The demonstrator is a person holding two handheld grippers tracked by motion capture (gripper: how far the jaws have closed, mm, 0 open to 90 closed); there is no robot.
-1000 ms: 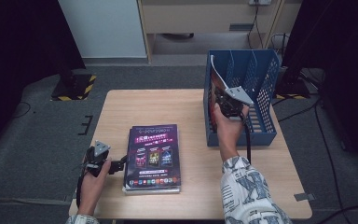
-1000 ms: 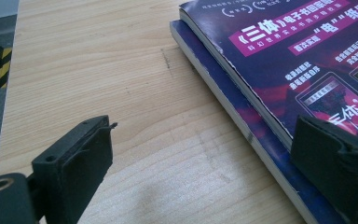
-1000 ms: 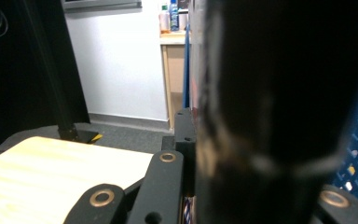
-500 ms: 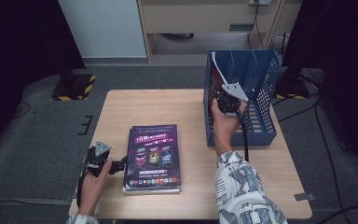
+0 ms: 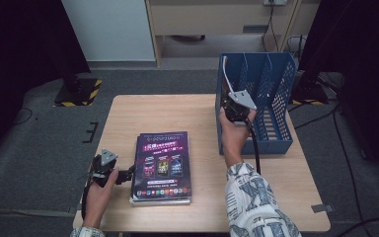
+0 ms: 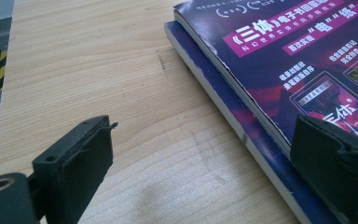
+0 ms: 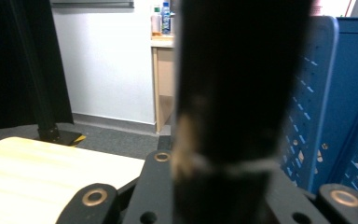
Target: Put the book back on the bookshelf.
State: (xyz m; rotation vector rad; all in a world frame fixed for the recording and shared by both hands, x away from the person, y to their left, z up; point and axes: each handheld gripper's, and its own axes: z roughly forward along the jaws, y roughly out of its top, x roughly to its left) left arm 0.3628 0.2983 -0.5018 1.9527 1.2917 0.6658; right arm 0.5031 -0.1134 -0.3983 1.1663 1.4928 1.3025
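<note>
I'm seeing a stack of flat purple-covered magazines [image 5: 162, 167] lying face up near the front of the table, left of centre, the top one sitting slightly askew on the one beneath. Far right, a blue perforated plastic file rack [image 5: 272, 98] stands upright, a thin book [image 5: 224, 74] standing upright in its leftmost slot.

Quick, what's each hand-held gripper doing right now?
Left hand-held gripper: open, holding nothing, at the magazines' edge.
Right hand-held gripper: jaws together, at the blue rack; holding anything cannot be told.
</note>
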